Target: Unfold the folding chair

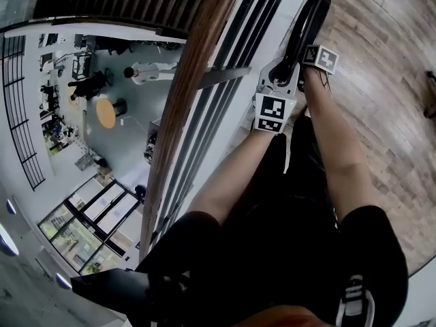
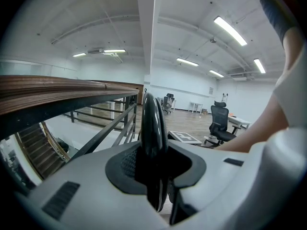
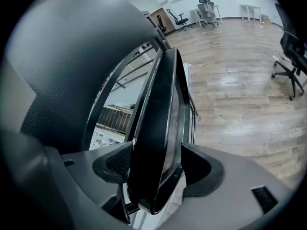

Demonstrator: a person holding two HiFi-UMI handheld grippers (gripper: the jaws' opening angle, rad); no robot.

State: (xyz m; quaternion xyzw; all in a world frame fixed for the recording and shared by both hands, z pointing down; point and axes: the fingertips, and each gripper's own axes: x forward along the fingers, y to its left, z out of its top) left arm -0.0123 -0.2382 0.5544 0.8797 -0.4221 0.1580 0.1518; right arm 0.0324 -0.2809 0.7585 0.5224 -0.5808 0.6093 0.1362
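Observation:
The folded black chair (image 1: 310,16) stands upright beside the railing, ahead of the person's arms. My left gripper (image 1: 278,80) is shut on the chair's rounded black edge (image 2: 152,143), which fills the gap between the pads (image 2: 125,163). My right gripper (image 1: 308,50) sits a little further along the chair. In the right gripper view the chair's flat black panel (image 3: 158,128) stands between the wide jaws of the right gripper (image 3: 156,169). A gap shows on the panel's right side, so the pads are not pressing on it. The chair's legs are hidden.
A wooden handrail (image 1: 191,80) on dark metal bars runs along the left, with an open drop to a lower floor holding people (image 1: 146,72) and a round table (image 1: 105,112). Wood flooring (image 1: 388,80) lies to the right. Office chairs (image 2: 219,121) (image 3: 292,56) stand further off.

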